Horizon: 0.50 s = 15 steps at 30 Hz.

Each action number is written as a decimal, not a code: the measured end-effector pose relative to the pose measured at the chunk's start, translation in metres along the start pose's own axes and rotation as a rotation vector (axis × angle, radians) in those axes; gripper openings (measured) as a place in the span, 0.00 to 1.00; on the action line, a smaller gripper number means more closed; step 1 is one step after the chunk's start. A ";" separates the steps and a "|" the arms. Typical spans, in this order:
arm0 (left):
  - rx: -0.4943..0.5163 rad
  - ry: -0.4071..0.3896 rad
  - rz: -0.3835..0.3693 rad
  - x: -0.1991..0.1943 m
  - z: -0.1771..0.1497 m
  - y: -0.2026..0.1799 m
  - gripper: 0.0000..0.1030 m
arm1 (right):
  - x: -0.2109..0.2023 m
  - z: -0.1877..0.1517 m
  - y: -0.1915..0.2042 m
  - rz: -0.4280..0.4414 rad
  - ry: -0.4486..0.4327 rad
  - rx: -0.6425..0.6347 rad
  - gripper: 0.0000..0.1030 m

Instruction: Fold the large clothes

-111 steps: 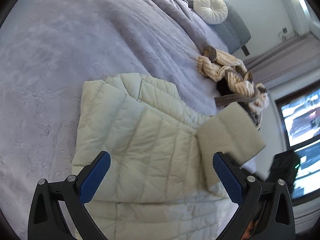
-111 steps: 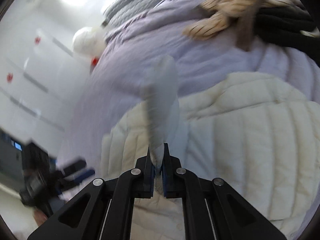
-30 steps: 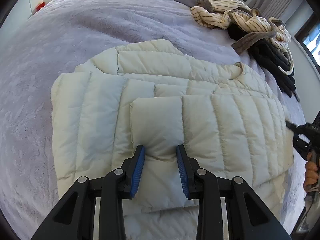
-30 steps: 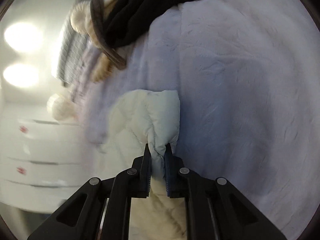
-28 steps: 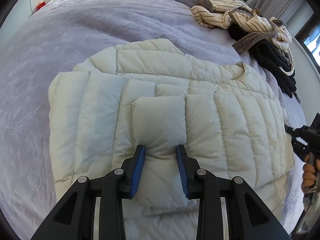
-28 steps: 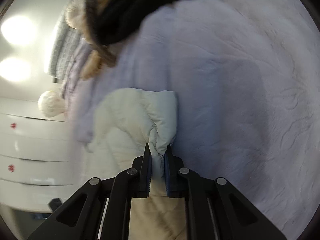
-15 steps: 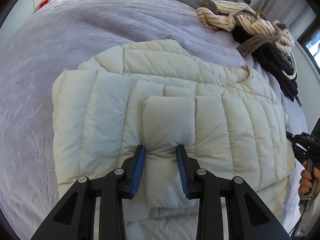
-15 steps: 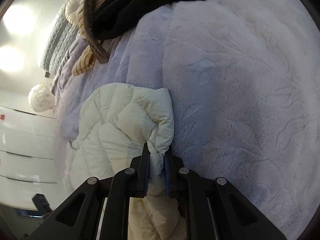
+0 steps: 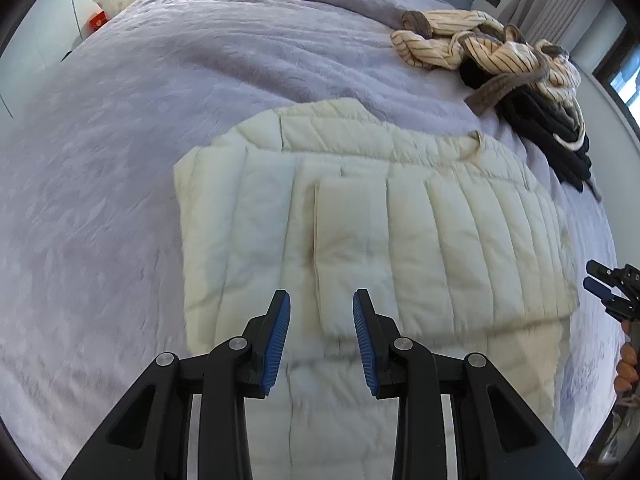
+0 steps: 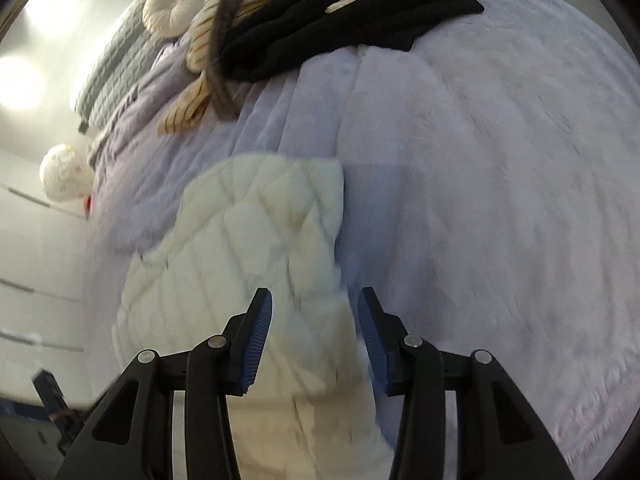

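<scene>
A cream quilted puffer jacket (image 9: 400, 240) lies flat on the lilac bed, with a sleeve (image 9: 348, 248) folded across its front. My left gripper (image 9: 320, 320) is open and empty, hovering just above the jacket's near part. In the right wrist view the jacket (image 10: 260, 248) lies below and ahead. My right gripper (image 10: 314, 320) is open and holds nothing, over the jacket's right edge. It also shows at the right edge of the left wrist view (image 9: 600, 284).
A pile of clothes, a striped cream garment (image 9: 472, 48) and black ones (image 9: 548, 128), lies at the far right of the bed (image 9: 160, 100). Round white cushions (image 10: 172, 4) and a grey headboard are at the bed's head. White drawers (image 10: 32, 280) stand left.
Both grippers have opened and let go of the jacket. The left released the folded sleeve and drew back; the right released the jacket's edge, which now lies on the bed.
</scene>
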State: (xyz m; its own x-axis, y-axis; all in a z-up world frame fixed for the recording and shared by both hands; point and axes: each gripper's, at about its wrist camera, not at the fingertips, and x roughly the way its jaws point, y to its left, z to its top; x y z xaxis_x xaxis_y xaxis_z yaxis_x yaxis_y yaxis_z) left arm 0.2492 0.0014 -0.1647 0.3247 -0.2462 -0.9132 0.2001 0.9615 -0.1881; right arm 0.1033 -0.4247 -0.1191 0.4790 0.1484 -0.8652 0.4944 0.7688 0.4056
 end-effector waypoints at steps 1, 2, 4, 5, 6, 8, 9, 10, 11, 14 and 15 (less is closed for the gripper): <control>-0.001 0.007 -0.001 -0.005 -0.005 -0.001 0.33 | -0.003 -0.006 0.002 -0.002 0.007 -0.010 0.47; 0.000 0.013 -0.002 -0.009 -0.009 -0.002 0.33 | -0.007 -0.014 0.006 -0.003 0.018 -0.023 0.47; 0.006 0.022 -0.007 -0.017 -0.016 -0.004 0.33 | -0.015 -0.030 0.013 -0.013 0.040 -0.049 0.47; 0.010 0.027 -0.009 -0.021 -0.020 -0.005 0.48 | -0.018 -0.035 0.015 -0.012 0.047 -0.057 0.48; 0.015 0.031 -0.014 -0.026 -0.024 -0.007 0.61 | -0.021 -0.043 0.019 -0.012 0.056 -0.067 0.49; 0.027 0.005 -0.013 -0.039 -0.033 -0.010 0.78 | -0.028 -0.056 0.024 -0.018 0.066 -0.084 0.50; 0.047 0.000 -0.014 -0.045 -0.037 -0.013 0.78 | -0.031 -0.062 0.028 -0.022 0.070 -0.091 0.50; 0.063 0.009 -0.013 -0.048 -0.040 -0.016 0.78 | -0.034 -0.067 0.031 -0.022 0.073 -0.097 0.50; 0.073 0.024 -0.006 -0.052 -0.045 -0.018 0.78 | -0.038 -0.072 0.035 -0.019 0.078 -0.104 0.50; 0.079 0.045 0.001 -0.063 -0.056 -0.019 0.79 | -0.047 -0.086 0.043 -0.013 0.095 -0.115 0.50; 0.080 0.050 0.005 -0.066 -0.059 -0.019 0.79 | -0.051 -0.090 0.046 -0.016 0.101 -0.124 0.50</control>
State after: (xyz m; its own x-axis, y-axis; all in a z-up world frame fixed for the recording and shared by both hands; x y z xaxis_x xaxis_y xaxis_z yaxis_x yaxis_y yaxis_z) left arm 0.1698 0.0062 -0.1224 0.2793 -0.2333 -0.9314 0.2725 0.9494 -0.1561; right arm 0.0363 -0.3406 -0.0832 0.3938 0.1926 -0.8988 0.4048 0.8415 0.3577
